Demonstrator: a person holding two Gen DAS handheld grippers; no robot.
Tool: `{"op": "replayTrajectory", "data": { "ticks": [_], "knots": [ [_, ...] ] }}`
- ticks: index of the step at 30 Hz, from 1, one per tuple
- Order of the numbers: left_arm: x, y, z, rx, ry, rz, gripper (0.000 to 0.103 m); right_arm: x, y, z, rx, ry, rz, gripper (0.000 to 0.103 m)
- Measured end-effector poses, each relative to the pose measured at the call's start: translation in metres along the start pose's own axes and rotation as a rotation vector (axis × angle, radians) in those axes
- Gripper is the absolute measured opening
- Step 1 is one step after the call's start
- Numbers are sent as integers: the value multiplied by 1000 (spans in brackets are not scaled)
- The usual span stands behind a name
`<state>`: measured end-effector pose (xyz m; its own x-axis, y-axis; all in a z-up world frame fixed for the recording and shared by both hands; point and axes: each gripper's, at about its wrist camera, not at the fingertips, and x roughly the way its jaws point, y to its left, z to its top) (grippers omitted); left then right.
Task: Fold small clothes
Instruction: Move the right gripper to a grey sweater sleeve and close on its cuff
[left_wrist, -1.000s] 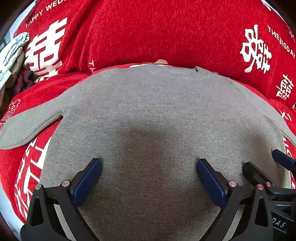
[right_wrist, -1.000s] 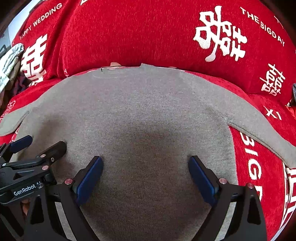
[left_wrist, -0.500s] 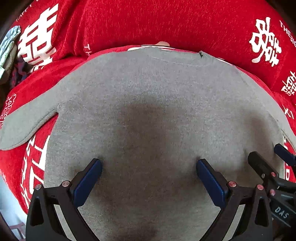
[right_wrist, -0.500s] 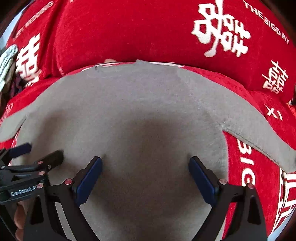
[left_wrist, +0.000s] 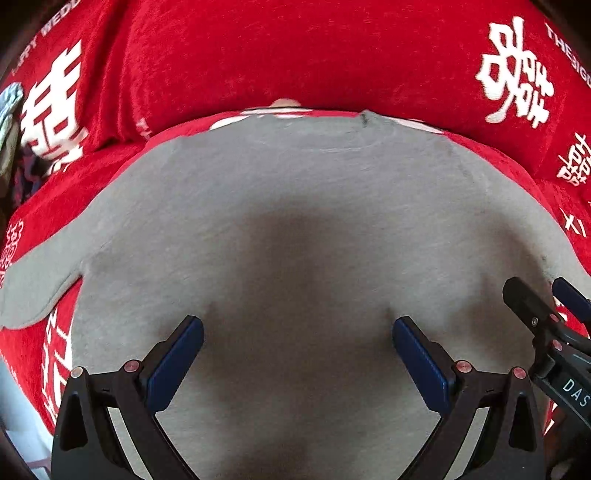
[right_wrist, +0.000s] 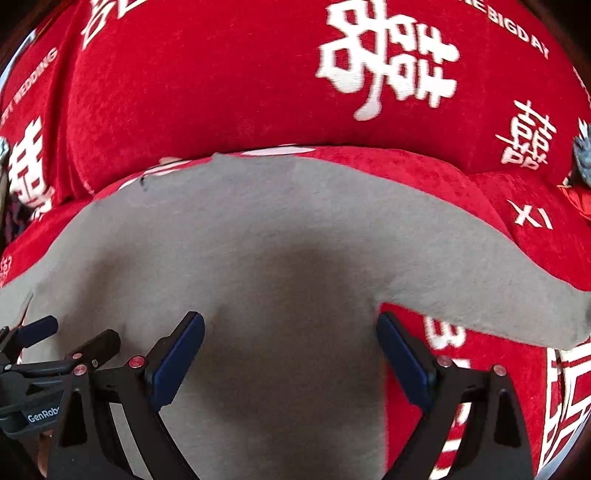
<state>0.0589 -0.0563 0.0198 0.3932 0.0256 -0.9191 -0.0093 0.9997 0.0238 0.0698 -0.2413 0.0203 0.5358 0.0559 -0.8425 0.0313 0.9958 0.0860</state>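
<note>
- The left wrist view looks forward and down from close above the grey sweater (left_wrist: 295, 229), toward its neckline at upper centre
- The right wrist view faces likewise, equally near
- Both share the sweater's body and the red cover (right_wrist: 221, 92) behind

Red sofa cover (left_wrist: 295, 55), white lettering; grey sweater (left_wrist: 295, 206) spread flat on it.

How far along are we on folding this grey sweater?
Done: the grey sweater lies spread flat on the red cover, both sleeves out to the sides. In hand: the left claw and right claw are open, side by side above the lower body, gripping nothing. Left: every fold; no sleeve or hem is turned over yet.
</note>
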Motion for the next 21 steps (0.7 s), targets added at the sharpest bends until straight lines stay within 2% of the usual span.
{"op": "replayTrajectory", "data": {
  "ticks": [11,21],
  "knots": [
    [1,-76,19,105,-36,-7,102,-2,-72,2,110,-28,-37,95],
    [6,-142,30,182,-47,-21,102,-8,-146,-10,227,-42,-86,95]
  ]
}}
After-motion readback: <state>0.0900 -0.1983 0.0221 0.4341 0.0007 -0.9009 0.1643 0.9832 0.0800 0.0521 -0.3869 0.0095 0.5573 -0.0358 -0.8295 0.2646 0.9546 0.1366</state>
